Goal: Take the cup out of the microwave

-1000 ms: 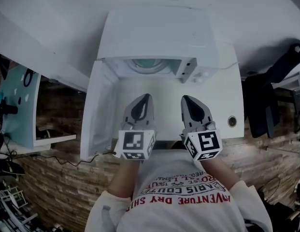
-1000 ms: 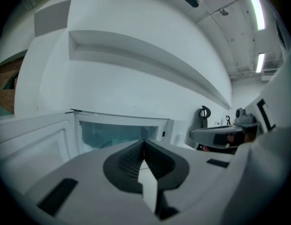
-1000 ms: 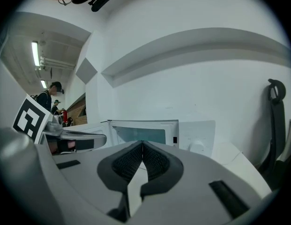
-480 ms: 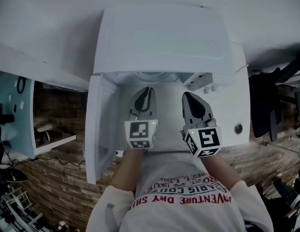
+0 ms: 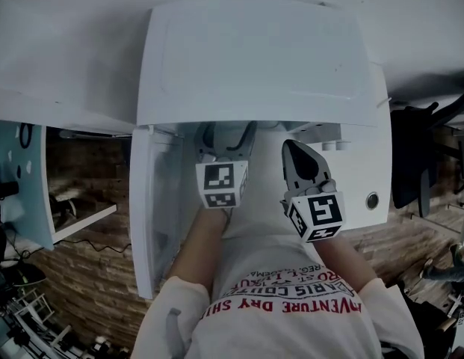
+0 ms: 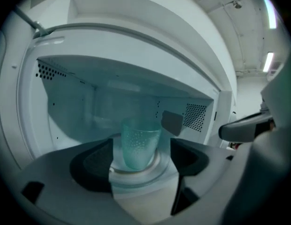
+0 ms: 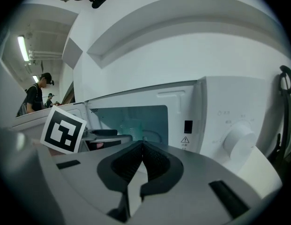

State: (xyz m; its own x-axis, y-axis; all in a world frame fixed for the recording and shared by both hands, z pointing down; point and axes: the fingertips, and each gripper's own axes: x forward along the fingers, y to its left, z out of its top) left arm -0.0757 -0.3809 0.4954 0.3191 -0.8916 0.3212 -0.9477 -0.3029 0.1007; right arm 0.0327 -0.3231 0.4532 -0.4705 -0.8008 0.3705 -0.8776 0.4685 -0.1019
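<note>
Left jaws: the left gripper (image 6: 141, 159) is opening. Its dark ribbed pads (image 6: 96, 161) stand wide apart with the cup in the gap between them, and neither pad presses on it.
Right jaws: the right gripper (image 7: 143, 146) is clenched on nothing, its pads meeting in a thin seam. It hangs outside the oven, facing the control panel.
Cup: the translucent pale-green tumbler with a dotted, pebbly wall (image 6: 141, 142) stands upright inside the microwave on the turntable, apparently a little beyond the jaw tips.
Risk at the cup: the wall looks thin, smooth and tapered. I'd say a high or lopsided squeeze could tip it or let it slide down out of the pads.
Turntable: the round glass plate with a raised rim (image 6: 157, 167) looks slick. A nudge from one pad arriving first could skate the cup sideways.
Cavity: the walls are smooth and enamelled, with perforated vent patches (image 6: 196, 116) and a low ceiling. Lifting too steeply on the way out could knock the cup's lip.
Microwave: the boxy white oven (image 5: 254, 58) has its door (image 5: 146, 215) swung open at the left, near the left forearm, which could bump it.
Panel: a round white dial (image 7: 239, 139) sits just beside the opening.
</note>
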